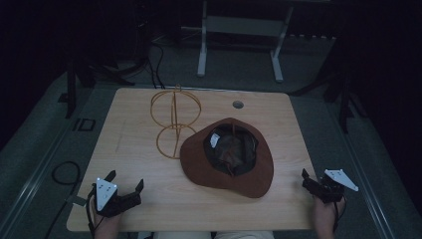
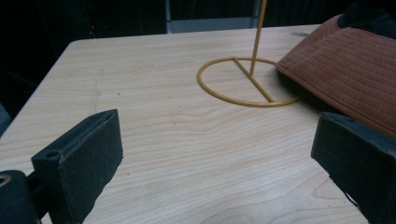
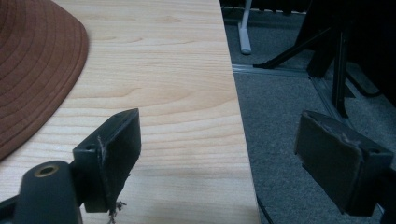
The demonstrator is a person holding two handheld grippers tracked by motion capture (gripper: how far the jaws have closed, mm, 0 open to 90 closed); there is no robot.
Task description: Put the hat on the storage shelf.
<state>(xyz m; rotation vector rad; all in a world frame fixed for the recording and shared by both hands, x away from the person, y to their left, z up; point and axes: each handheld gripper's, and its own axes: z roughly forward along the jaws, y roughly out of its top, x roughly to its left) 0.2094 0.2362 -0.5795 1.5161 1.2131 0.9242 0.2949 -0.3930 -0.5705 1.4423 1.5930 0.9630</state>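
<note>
1. Nearest in the high view, the left gripper [image 1: 124,180] and right gripper [image 1: 312,180] rest spread at the table's [image 1: 134,124] near corners; a brown hat [image 1: 199,164] lies crown-down mid-table, dark lining up, touching a gold wire stand [image 1: 175,119].
2. Left gripper view: empty spread jaws face the stand's ring base [image 2: 247,81] and the stitched brim [image 2: 345,74].
3. Right gripper view: open jaws straddle the table edge, brim at left.

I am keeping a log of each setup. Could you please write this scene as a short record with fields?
surface: wooden table
hat: brown brimmed hat, lying crown down, opening up
stand: gold wire stand, upright, left of and behind the hat, base ring beside the brim
left tongs: open, empty, at the near left corner
right tongs: open, empty, at the table's right edge
contact: neither tongs touch the hat
</note>
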